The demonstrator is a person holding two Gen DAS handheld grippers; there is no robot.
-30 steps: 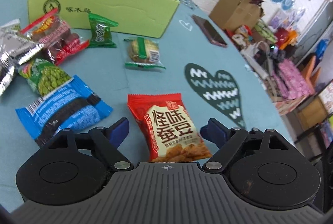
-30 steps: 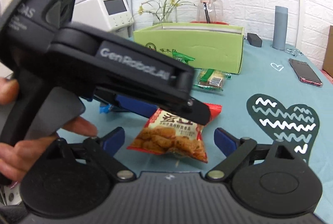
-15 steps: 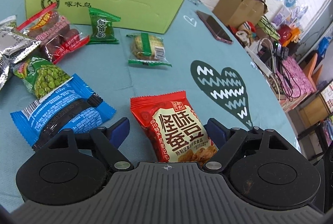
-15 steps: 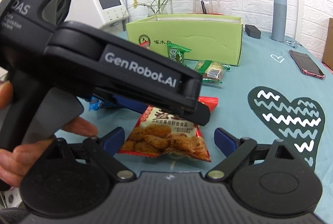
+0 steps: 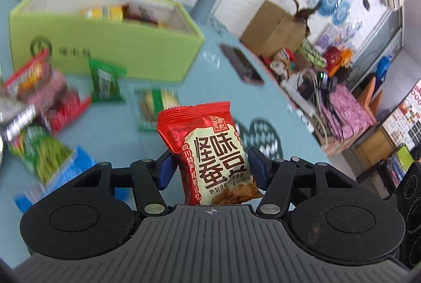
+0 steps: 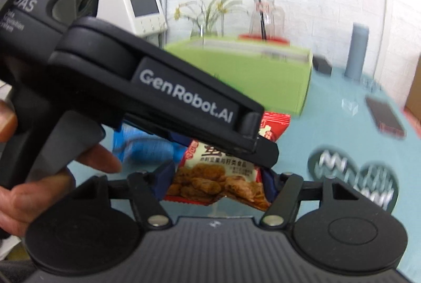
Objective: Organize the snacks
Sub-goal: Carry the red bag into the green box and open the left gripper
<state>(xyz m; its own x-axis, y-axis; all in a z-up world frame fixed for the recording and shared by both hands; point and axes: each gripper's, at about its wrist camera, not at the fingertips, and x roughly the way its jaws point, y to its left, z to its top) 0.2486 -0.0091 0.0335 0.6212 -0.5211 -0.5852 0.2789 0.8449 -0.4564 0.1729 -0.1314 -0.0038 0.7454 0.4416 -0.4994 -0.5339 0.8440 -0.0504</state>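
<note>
Both tools closing on red snack pack (image 5: 210,151); clear of table (image 5: 163,88).

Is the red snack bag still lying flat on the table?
No, the red snack bag stands lifted between the left gripper pads.

Red snack packet (image 5: 208,151), lime-green box (image 5: 118,51) (teal tablecloth (image 5: 200,88), zigzag-striped heart (image 6: 352,172)).

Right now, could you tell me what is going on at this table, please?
A person is tidying snacks with two handheld grippers. Both the left gripper and the right gripper are closing on the same red snack packet, which is off the blue tablecloth. Other packets lie beside the green box, which already holds some.
</note>
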